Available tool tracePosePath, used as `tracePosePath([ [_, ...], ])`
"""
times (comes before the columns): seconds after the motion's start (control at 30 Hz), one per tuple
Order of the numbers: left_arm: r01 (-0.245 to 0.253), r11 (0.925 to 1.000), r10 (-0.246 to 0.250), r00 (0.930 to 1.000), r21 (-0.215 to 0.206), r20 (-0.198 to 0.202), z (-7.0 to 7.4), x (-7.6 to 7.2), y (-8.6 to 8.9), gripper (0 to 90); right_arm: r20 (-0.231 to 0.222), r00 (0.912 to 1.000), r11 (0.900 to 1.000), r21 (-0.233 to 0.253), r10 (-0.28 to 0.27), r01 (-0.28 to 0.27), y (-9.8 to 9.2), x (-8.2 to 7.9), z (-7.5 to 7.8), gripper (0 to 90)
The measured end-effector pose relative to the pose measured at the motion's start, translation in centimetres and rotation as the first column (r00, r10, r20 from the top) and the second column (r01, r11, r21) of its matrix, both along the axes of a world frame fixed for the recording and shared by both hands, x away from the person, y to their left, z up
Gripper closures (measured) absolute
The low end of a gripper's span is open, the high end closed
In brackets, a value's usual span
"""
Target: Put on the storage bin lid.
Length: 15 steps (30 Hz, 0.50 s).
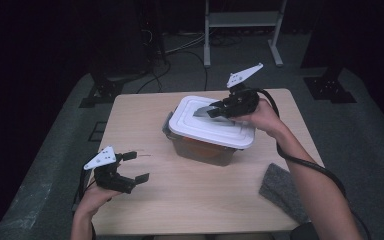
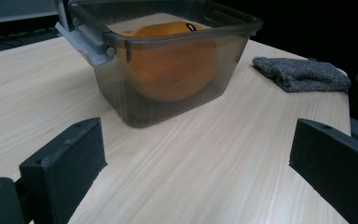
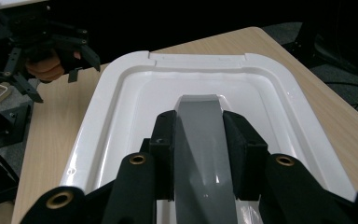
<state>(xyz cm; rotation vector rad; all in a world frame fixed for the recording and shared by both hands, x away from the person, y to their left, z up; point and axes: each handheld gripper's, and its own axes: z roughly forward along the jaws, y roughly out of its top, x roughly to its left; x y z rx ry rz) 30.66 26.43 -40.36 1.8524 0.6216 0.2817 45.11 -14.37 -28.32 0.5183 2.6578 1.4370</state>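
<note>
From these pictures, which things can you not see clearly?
- Orange object in the container, left gripper view: the smoky wall blurs it, so its kind is unclear.
- Same object, high view: the white lid covers it.
- Grey handle held by the right gripper, right gripper view: the bottom edge cuts off its lower end.
- Grey cloth, high view: the forearm hides its right side.

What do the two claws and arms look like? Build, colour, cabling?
Both the left claw and right claw are black linkage frames with blocky matte jaws and brass-coloured pivot bushings. Each carries a white three-cornered plate on top and trails a thick black cable. Forearms are bare, no sleeves.
</note>
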Motion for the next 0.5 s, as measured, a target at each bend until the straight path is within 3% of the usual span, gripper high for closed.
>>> tracePosePath([
  [0.5, -0.001, 1.0000, 0.001, 1.0000, -0.006, 0.003, 0.1, -0.1, 0.1, 2.7, -0.003, 0.9999, 1.000, -0.018, 0.012, -0.012, 1.7, 1.5, -1.5, 65.7],
])
